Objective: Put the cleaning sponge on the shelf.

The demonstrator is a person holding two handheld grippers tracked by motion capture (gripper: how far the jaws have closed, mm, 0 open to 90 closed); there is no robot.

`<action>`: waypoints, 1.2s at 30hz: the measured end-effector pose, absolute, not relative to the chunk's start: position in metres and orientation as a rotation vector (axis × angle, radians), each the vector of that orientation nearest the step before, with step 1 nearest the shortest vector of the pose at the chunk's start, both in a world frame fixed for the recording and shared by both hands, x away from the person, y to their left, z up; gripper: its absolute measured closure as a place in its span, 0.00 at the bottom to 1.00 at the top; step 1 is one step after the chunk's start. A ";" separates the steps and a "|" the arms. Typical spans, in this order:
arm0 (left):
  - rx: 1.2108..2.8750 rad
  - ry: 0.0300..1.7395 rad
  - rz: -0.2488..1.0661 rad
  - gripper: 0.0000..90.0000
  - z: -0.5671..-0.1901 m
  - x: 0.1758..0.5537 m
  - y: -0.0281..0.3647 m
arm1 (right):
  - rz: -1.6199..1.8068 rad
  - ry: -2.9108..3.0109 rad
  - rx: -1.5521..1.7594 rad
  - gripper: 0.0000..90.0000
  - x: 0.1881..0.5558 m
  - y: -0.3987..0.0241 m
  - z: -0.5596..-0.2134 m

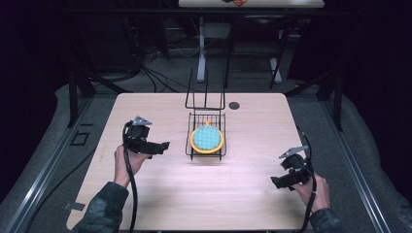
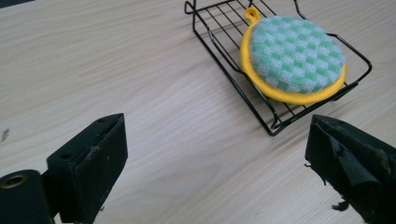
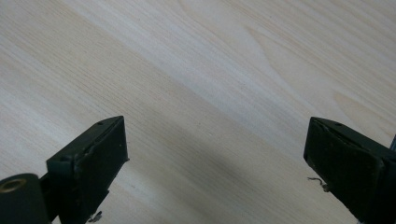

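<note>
A round pot holder, green-and-white checked with a yellow rim and loop, lies in a black wire rack at the middle of the wooden table. My left gripper hovers just left of the rack, pointing at it, jaws wide apart with nothing between them. My right gripper is held near the table's front right corner, also open, with bare wood beneath it.
The rack's tall wire back rises at its far side. A small dark disc lies on the table behind the rack. Dark frames, cables and another table stand beyond the far edge.
</note>
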State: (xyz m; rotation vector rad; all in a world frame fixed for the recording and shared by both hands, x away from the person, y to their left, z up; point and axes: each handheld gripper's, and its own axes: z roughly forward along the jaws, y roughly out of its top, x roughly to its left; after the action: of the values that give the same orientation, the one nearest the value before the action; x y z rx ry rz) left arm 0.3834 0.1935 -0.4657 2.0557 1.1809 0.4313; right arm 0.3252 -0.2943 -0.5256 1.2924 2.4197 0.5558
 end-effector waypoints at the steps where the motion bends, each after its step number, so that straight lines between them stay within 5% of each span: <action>1: 2.060 1.179 0.443 0.05 -0.466 0.380 0.195 | 0.561 2.420 1.295 0.06 0.325 -0.294 -0.525; 15: 2.120 1.286 0.464 0.00 -0.499 0.342 0.226 | 0.576 2.394 1.296 0.06 0.323 -0.293 -0.522; 36: 2.228 1.369 0.405 0.00 -0.538 0.343 0.252 | 0.521 2.407 1.299 0.05 0.326 -0.297 -0.530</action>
State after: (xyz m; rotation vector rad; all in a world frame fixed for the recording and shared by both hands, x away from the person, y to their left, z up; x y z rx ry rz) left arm 0.3427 0.2522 -0.5376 2.2285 1.3694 0.4048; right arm 0.3265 -0.2970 -0.5296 1.2988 2.4068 0.5211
